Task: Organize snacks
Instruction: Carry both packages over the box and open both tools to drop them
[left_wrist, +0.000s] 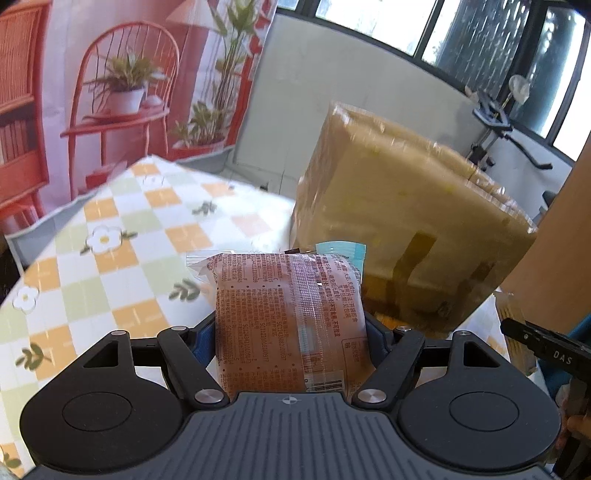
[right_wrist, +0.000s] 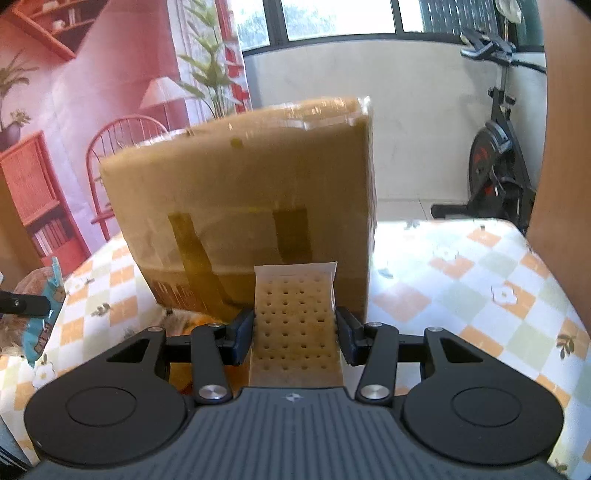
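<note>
- Snack packet (left_wrist: 291, 317), brown with red print under clear wrap, sits clamped between the jaws of the left gripper (left_wrist: 291, 332), raised above the checked tablecloth (left_wrist: 122, 236).
- Cracker pack (right_wrist: 295, 325), pale and dotted with holes, is pinched between the jaws of the right gripper (right_wrist: 295, 328).
- Cardboard box (right_wrist: 251, 206), wrapped in shiny tape, stands on the table just beyond both grippers; in the left view it (left_wrist: 406, 221) lies to the right and far side of the packet.
- Blue-edged packet (right_wrist: 40, 317) shows at the near left of the right view, beside a dark tool tip.
- Exercise bike (right_wrist: 498, 162) stands far right by the window.
</note>
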